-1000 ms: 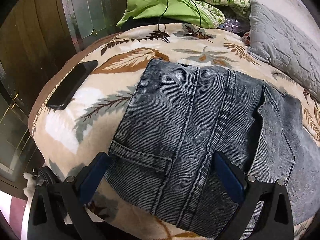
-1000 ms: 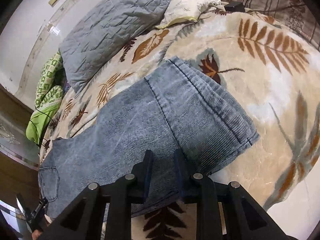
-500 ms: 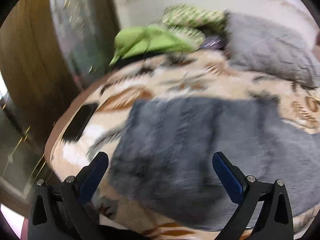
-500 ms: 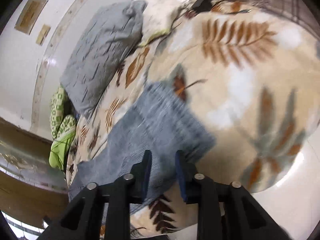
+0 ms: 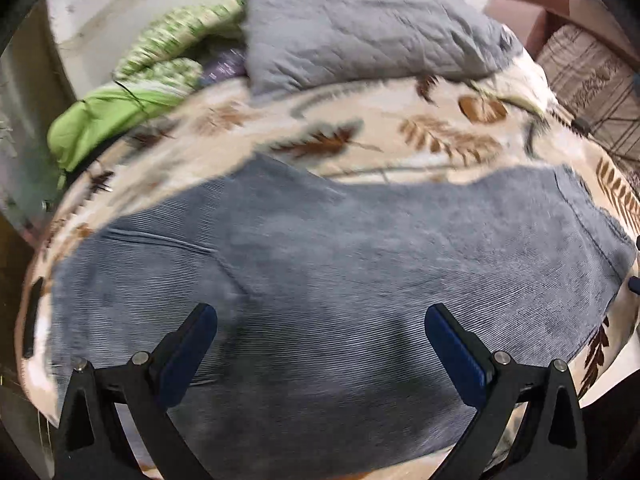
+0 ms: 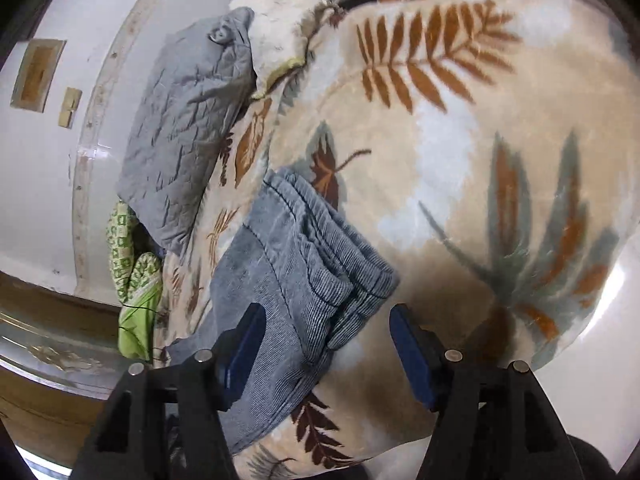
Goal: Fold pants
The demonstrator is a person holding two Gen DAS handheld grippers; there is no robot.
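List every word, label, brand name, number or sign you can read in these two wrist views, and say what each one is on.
None can be read.
Jeans: no tag or brand patch shows.
Leaf-print blanket: pattern only, no lettering.
Grey quilted pillow: plain.
Two wall plates: blank as far as can be seen.
Left wrist view: too blurred to show fine print.

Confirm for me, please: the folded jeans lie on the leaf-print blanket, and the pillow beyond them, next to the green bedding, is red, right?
Not quite. The pillow is grey and quilted, not red; the left wrist view shows it plainly, and the right wrist view agrees. The rest stands: the jeans lie on the leaf-print blanket, with the pillow beyond them next to the green bedding.
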